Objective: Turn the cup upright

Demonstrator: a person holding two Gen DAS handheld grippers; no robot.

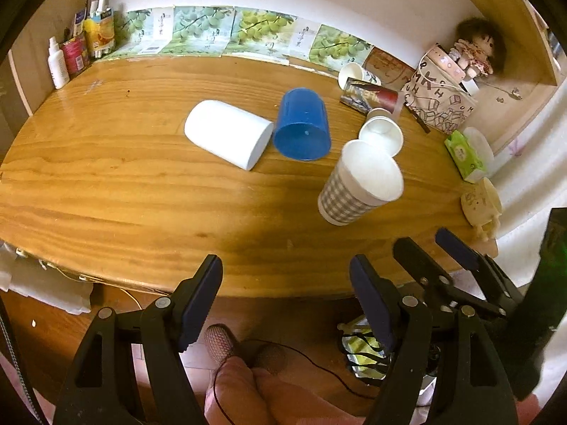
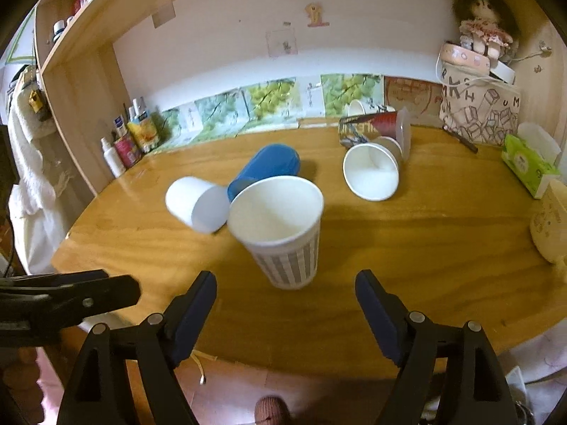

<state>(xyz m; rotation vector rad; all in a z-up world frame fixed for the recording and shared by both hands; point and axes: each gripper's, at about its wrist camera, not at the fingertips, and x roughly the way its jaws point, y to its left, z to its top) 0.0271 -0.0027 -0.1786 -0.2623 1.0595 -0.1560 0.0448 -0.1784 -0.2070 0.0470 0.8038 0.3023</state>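
While the checked cup [image 2: 283, 233] is standing mouth-up at centre frame, seemingly righted, we are holding both grippers, left [image 1: 285, 304] and right [image 2: 285, 313], wide and empty; next, probably, the white cup [image 2: 196, 203] lying at centre left.

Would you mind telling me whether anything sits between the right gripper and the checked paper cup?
Nothing visible does. The right gripper is open and points at the checked paper cup, which stands mouth-up, with only bare tabletop between them. The white cup and blue cup lie on their sides behind it, to the left.
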